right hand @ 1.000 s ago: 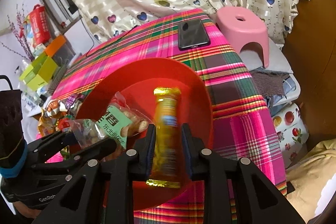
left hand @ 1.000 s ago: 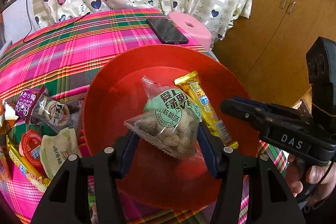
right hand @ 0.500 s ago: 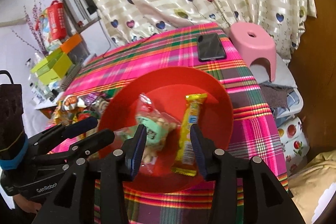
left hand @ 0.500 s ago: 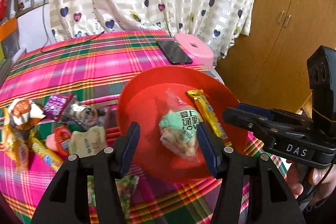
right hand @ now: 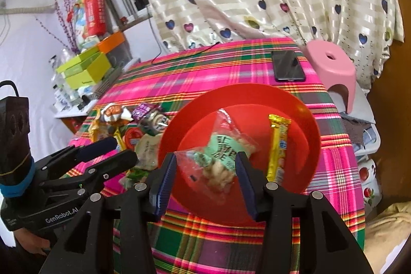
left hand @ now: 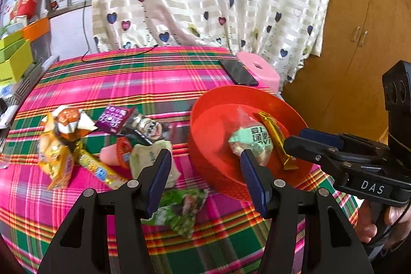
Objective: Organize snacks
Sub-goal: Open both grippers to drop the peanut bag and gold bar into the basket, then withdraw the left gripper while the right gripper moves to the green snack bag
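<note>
Snacks done: nut bag and yellow bar lie in red bowl.
Left gripper: open, empty.
Right gripper: opening, holds nothing.
Next: pick from snack pile beside the bowl.

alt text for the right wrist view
A red bowl on a plaid tablecloth holds a green-labelled nut packet and a yellow snack bar; the empty right gripper is opening above it.
</note>
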{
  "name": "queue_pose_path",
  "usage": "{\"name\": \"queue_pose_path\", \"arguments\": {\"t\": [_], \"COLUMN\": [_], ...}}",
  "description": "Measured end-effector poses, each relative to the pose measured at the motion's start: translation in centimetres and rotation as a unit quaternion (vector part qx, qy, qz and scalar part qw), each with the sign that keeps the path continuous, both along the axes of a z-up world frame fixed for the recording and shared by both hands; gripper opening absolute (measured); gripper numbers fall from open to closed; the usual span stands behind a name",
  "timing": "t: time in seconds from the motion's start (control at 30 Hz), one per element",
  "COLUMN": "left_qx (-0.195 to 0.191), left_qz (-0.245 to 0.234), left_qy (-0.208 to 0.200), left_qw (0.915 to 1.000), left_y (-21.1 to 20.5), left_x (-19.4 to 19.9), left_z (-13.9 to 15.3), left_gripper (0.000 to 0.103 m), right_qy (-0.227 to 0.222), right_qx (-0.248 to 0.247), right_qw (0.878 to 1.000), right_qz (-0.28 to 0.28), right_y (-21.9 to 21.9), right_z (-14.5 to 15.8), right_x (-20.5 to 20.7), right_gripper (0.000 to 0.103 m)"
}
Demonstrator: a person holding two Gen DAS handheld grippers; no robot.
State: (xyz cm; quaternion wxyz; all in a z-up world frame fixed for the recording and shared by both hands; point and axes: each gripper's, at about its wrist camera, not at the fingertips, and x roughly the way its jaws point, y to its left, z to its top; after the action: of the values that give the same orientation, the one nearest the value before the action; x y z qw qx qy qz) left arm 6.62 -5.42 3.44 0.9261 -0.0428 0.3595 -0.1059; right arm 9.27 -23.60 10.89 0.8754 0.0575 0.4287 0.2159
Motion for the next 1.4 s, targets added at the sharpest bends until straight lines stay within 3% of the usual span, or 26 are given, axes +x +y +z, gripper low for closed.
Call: {"name": "queue_pose_path", "arguments": {"t": [0.67,1.07,1.4], "left_qx": [0.024,0.006,-0.006], "left_qz": [0.033,0.063,0.085], "left_qy": [0.007,0.035,0.039], "left_qw": [0.9991,0.9974,0.9956], "left_y": [2.6,6.7,9.3], "left_x": [-2.5,-4.2,-4.8], "left_z": [-0.9,-3.4,-4.0], "left_gripper": [0.057,0.057,0.057], "right_qy": [-0.006,0.018,0.017], "right_qx": [-0.008,-0.025,-0.062], "right_qw": [0.997,0.992,0.981], "right_qz": [0.074,0.120,0.184], "right_y": [4.4,7.3,10.5], "right_z": [0.2,-1.9,-3.6], "right_x": [-2.1,-2.6,-2.8], "right_gripper": [0.048,0.050,0.060]}}
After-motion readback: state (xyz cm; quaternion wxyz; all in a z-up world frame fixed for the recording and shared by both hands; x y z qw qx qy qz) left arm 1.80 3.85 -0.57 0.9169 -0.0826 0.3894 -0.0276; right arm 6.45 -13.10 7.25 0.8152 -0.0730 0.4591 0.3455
